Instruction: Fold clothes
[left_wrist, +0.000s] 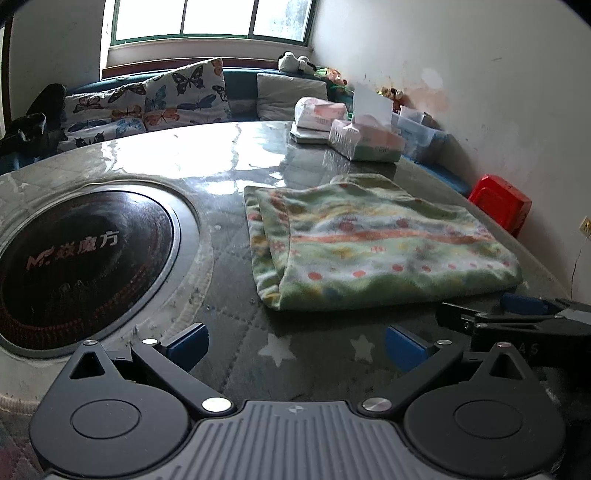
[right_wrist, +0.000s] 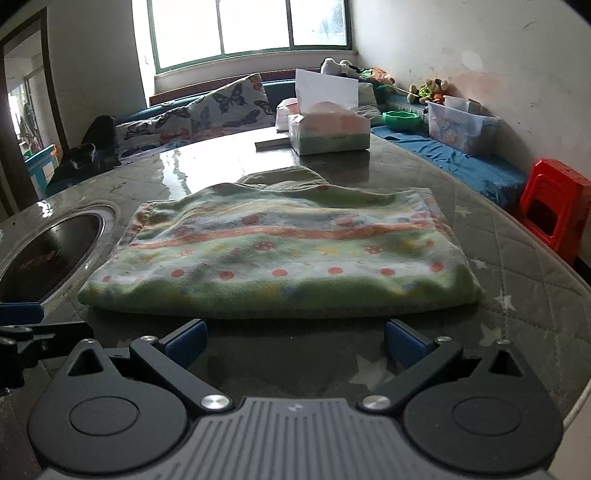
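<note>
Folded green fleece garment (right_wrist: 280, 251) sat just past my right gripper (right_wrist: 295, 341), both grippers released, left gripper (left_wrist: 297, 349) off its left edge; bare table (left_wrist: 229, 236) around.

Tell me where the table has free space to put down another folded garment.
Free: the quilted strip between the folded garment and the tools, and the glossy patch between the garment and the window side. Crowded: the far right, by the tissue box. Avoid the round cooktop.

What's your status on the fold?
Both tongs, left and right, open, empty. Garment folded flat on table. Nothing in the way.
</note>
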